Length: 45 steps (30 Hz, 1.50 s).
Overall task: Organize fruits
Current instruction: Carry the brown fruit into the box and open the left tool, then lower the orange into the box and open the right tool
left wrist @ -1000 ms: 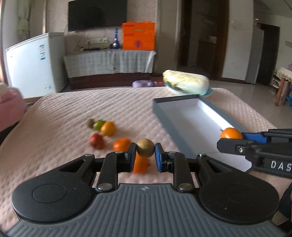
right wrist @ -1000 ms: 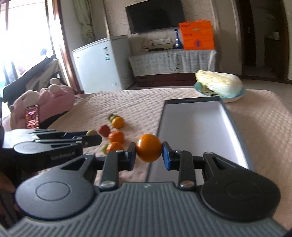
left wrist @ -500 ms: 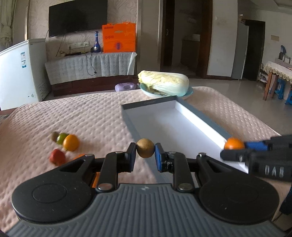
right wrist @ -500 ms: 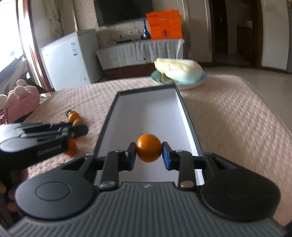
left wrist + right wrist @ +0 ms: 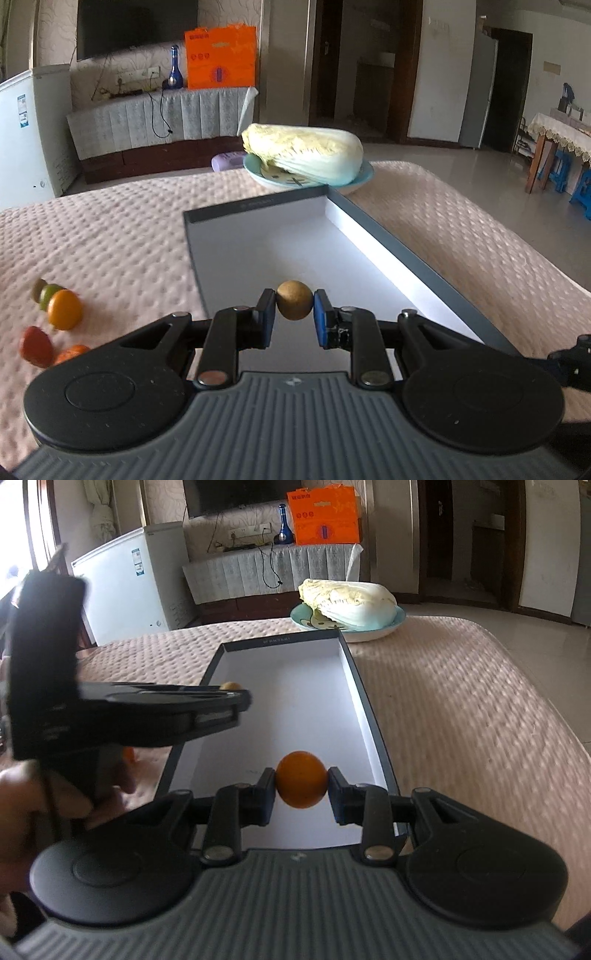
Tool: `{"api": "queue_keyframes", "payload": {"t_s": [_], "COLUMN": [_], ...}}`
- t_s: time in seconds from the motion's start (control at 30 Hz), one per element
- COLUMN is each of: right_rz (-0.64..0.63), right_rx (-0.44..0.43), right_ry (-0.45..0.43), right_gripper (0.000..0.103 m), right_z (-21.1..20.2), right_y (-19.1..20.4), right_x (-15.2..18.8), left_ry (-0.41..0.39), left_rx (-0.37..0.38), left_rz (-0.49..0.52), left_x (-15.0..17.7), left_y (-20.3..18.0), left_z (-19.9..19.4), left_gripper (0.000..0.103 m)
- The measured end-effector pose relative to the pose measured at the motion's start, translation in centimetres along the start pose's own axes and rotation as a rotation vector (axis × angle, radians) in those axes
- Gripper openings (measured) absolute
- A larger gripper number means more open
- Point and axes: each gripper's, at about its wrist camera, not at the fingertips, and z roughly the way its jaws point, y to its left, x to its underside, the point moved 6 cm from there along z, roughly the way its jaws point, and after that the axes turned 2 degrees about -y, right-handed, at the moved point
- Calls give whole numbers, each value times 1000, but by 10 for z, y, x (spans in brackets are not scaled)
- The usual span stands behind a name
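Left wrist view first: the left gripper (image 5: 294,321) has its blue pads clamped on a small brown fruit (image 5: 294,305), squeezed from both sides and held up over the near end of the shallow box (image 5: 424,271). The box has a grey rim and a white floor, and it runs away from the camera across the pink quilted cover (image 5: 110,236). Out on the cover to the left sits the loose pile: an orange fruit (image 5: 64,309), a green one (image 5: 47,295) just behind it with a brownish one (image 5: 37,288) touching that, a red fruit (image 5: 36,346) nearer the camera, and another orange fruit (image 5: 70,353) half hidden by the gripper body. Beyond the far end of the box, a cabbage (image 5: 303,153) lies on a blue plate (image 5: 364,176). A dark edge of the other gripper peeks in at the far right.

Over to the right wrist view: the right gripper (image 5: 301,799) is closed tight on a round orange (image 5: 301,779), held above the white floor at the near end of the box (image 5: 364,701). To the left, the left gripper (image 5: 236,696) reaches in over the box's left rim, blurred, with the brown fruit (image 5: 229,685) only just showing at its tip. A hand (image 5: 40,794) grips its handle at lower left. Cabbage (image 5: 347,602) and plate (image 5: 380,631) sit just past the box's far end.
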Motion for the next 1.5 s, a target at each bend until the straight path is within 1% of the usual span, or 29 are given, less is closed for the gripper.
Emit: {"api": "queue_keyframes", "payload": {"t_s": [0.07, 0.13, 0.17, 0.2, 0.27, 0.3, 0.33, 0.43, 0.6, 0.7, 0.8, 0.9, 1.0, 1.1, 1.17, 1.23, 1.33, 1.4, 1.5], "right_rz": [-4, -10, -9, -8, -4, 0, 6, 28, 73, 106, 132, 136, 130, 116, 118, 123, 121, 119, 103], "right_rx": [0, 4, 5, 5, 10, 12, 14, 21, 34, 53, 66, 72, 76, 87, 97, 106, 120, 121, 132], "right_ry": [6, 12, 14, 17, 18, 17, 15, 11, 9, 17, 23, 22, 23, 19, 23, 20, 21, 31, 41], "right_gripper": [33, 33, 33, 33, 33, 33, 33, 33, 33, 33, 33, 33, 33, 33, 33, 33, 33, 34, 34], "right_z": [3, 8, 10, 12, 15, 17, 17, 21, 31, 38, 43, 48, 51, 54, 56, 57, 58, 60, 63], "right_y": [0, -1, -2, -2, -2, -2, -2, -3, -4, -5, -5, -1, 4, 9, 11, 12, 11, 11, 13], "right_x": [0, 0, -1, -1, -2, -3, -4, -6, -12, -13, -14, -15, -18, -19, -18, -19, -19, -17, -16], "left_ry": [13, 19, 17, 20, 4, -8, -28, -62, -106, -111, -98, -105, -107, -98, -78, -65, -61, -46, -47], "left_rx": [2, -10, -19, -20, -23, -28, -31, -9, -14, -23, -45, -88, -76, -96, -106, -99, -133, -141, -166], "left_rz": [5, 22, 25, 22, 6, 0, -6, -25, -59, -56, -40, -24, -45, -49, -63, -69, -35, -45, -39], "left_x": [2, 3, 2, 2, 1, 0, -2, -7, -10, -6, 1, 3, 11, 26, 36, 43, 52, 57, 57], "left_y": [-4, -6, -6, -4, -2, -1, 1, 2, 14, 25, 39, 53, 67, 78, 82, 86, 93, 101, 112], "left_z": [6, 11, 12, 13, 10, 7, 3, -10, -35, -51, -73, -99, -132, -156, -159, -160, -161, -160, -160], "left_gripper": [27, 27, 30, 35, 64, 67, 68, 68, 69, 69, 69, 69, 70, 72, 72, 72, 72, 72, 72]}}
